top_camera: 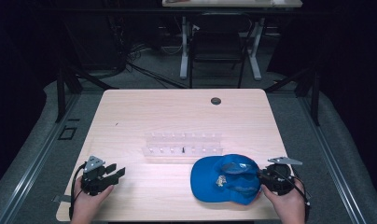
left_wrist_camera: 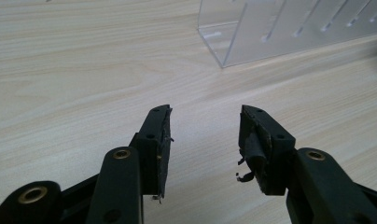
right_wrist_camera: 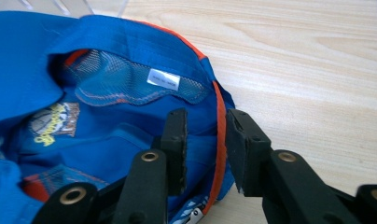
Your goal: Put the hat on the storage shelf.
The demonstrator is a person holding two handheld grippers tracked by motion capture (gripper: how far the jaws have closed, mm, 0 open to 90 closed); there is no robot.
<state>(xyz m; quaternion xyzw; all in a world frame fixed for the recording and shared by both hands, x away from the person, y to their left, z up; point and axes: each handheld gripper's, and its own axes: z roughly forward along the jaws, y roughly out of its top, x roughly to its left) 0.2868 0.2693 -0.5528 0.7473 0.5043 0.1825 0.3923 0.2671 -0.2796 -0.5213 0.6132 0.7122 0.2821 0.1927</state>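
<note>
1. Right tool (right_wrist_camera: 203, 140) is straddling the blue cap's (top_camera: 226, 179) orange-piped rim, jaws narrowed around it; can't tell if the pads are pinching yet.
2. Cap lies upside down on the tabletop (top_camera: 177, 112), just in front of the clear acrylic rack (top_camera: 182, 144), toward its right end.
3. Left tool (top_camera: 105, 175) sits wide and empty, well left of the cap, so the right hand's way nearer.

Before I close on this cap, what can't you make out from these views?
- Right gripper: whether the pads press the blue cap rim; the jaws hide the contact.
- Cap label: print too small, right gripper view.
- Cap emblem: blurred and creased.
- Clear rack: the dark speck in it is too small, high view.
</note>
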